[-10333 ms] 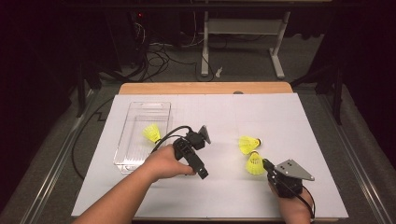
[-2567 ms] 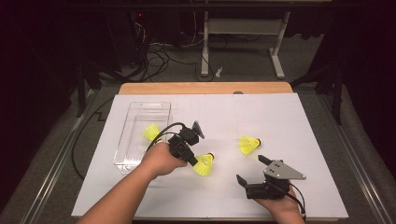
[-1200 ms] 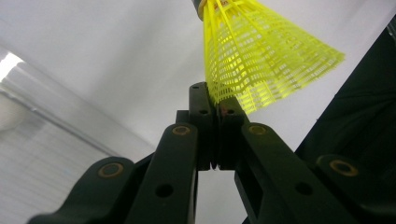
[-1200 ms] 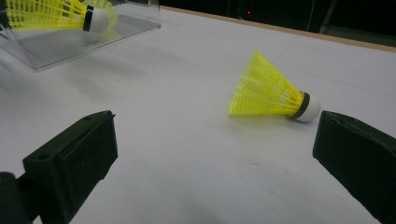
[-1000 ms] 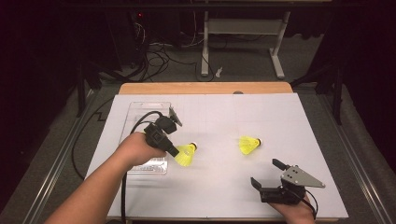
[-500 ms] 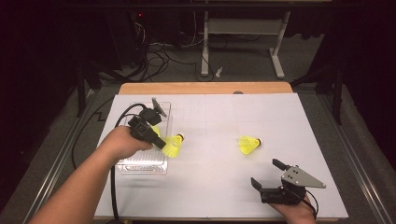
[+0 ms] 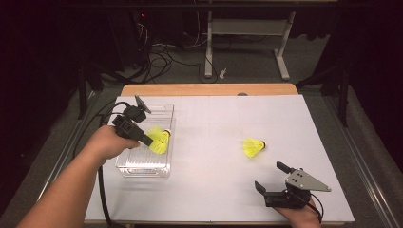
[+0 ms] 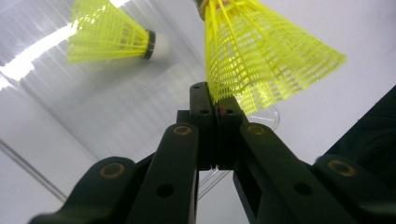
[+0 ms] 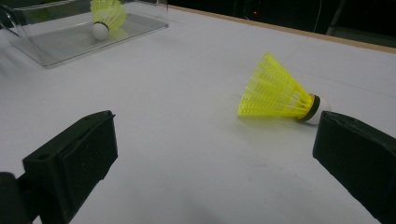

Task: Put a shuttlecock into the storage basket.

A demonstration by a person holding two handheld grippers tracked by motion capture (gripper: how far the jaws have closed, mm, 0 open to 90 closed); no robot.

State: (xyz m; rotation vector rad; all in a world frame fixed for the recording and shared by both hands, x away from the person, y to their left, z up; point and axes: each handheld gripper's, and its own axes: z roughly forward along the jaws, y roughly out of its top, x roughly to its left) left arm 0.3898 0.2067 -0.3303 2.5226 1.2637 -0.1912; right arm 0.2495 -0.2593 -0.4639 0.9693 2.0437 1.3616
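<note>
The yellow shuttlecock (image 8: 261, 60) in hand is pinched by the edge of its mesh skirt between the closed jaws of the left gripper (image 7: 142, 138), and hangs over the near right part of the clear plastic box (image 7: 142, 168) at the left of the white table (image 7: 214, 190). A second shuttlecock (image 8: 109, 37) already lies on its side on the box floor. A third shuttlecock (image 7: 253, 147) lies on the table, well apart from the box, with the right gripper (image 7: 272, 179) resting near the table's front edge, its jaws wide apart and holding nothing.

The grip is a risk: only a thin bit of flexible skirt is clamped, so the shuttlecock could twist or slip out early. In the high view it sits close to the box's right wall, so letting go here might send it onto the rim and bouncing out onto the table (it is light and would roll on its round cork). A low release could also knock the one already inside.

The left gripper view shows how little of the skirt is caught and the shuttlecock lying beyond it, which the high view cannot resolve. The high view alone places hand, box and wall together. The right gripper view shows the third shuttlecock between its own open jaws, cork (image 9: 320, 109) pointing right, and the box (image 9: 70, 44) far off at the upper left
</note>
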